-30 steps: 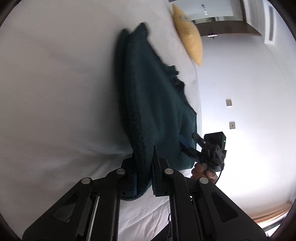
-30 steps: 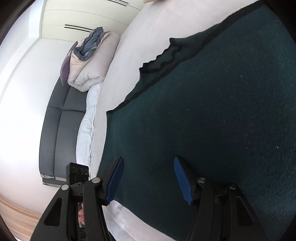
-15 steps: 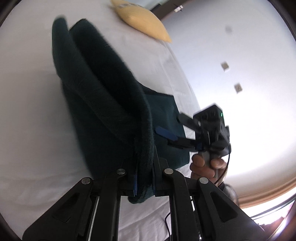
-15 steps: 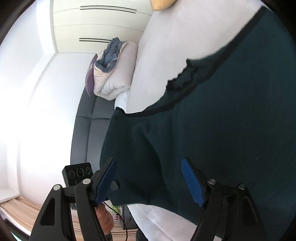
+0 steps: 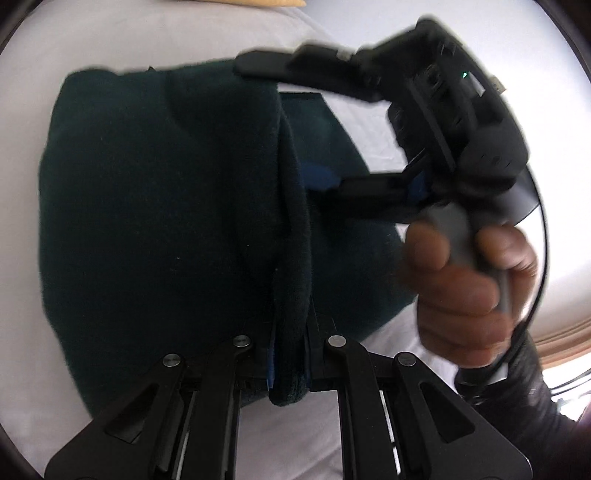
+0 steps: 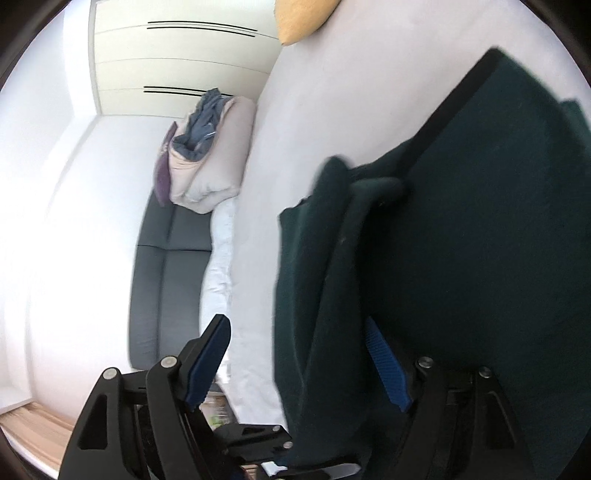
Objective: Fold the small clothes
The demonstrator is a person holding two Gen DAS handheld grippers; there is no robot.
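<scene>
White bed [image 6: 306, 122], dark green garment [image 6: 480, 229] spread on it, yellow pillow [image 6: 303, 18] at far end

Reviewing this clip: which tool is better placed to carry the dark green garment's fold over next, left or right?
Left. The left tool is shut on the dark green garment, pinching its doubled edge. The right tool stands open, the cloth hanging between its fingers ungripped, so it would probably need to close first.

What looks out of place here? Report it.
Nothing stands out. The left gripper is shut on a fold of the green garment over the white bed; the right gripper is open beside it, mid-fold.
</scene>
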